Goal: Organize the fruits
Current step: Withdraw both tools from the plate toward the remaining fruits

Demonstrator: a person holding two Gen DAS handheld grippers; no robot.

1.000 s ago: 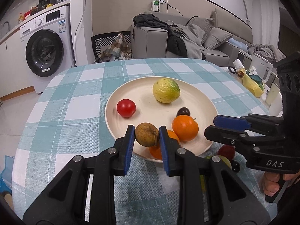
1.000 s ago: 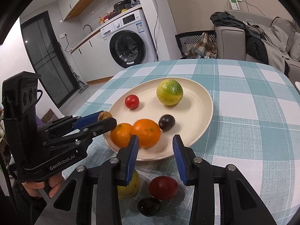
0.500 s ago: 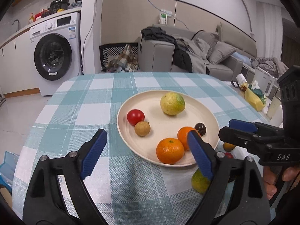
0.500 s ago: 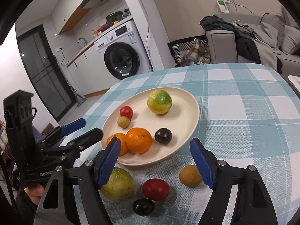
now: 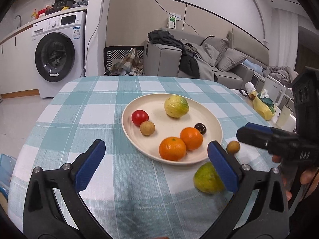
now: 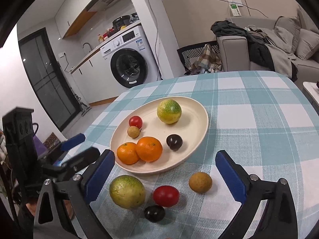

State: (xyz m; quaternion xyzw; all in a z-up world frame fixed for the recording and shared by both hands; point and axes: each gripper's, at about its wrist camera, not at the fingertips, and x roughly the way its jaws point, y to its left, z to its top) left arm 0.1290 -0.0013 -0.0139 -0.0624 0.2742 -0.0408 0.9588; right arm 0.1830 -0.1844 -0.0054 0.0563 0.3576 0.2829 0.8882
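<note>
**Six fruits on the plate, four beside it, both tools empty**

A cream plate [image 6: 201,123] sits on the checked teal-and-white surface [image 6: 259,119]. On it lie a yellow-green citrus [image 6: 169,111] at the far side, a red tomato [image 6: 135,121] with a small tan fruit [image 6: 133,131] just beside it, two oranges [image 6: 149,149] touching each other at the near edge, and a dark plum [image 6: 174,142] close to them.

Four more fruits rest on the cloth, off the plate on its near side in the right wrist view: a second green-yellow citrus [image 6: 127,191], a second red tomato [image 6: 165,196], a small dark fruit [image 6: 154,213] just in front of that tomato, and a tan round fruit [image 6: 200,182] a little apart to the right.

The left hand-held gripper [image 5: 157,167] hangs above the cloth near the plate's edge with its blue-padded jaws spread wide and nothing between them. The right hand-held gripper [image 6: 165,176] also has its jaws wide apart, held over the loose fruits and gripping none of them; in the left wrist view it reaches in from the right, near the tan round fruit.

A washing machine [image 6: 127,67] and a grey sofa [image 5: 219,59] stand beyond the surface.
</note>
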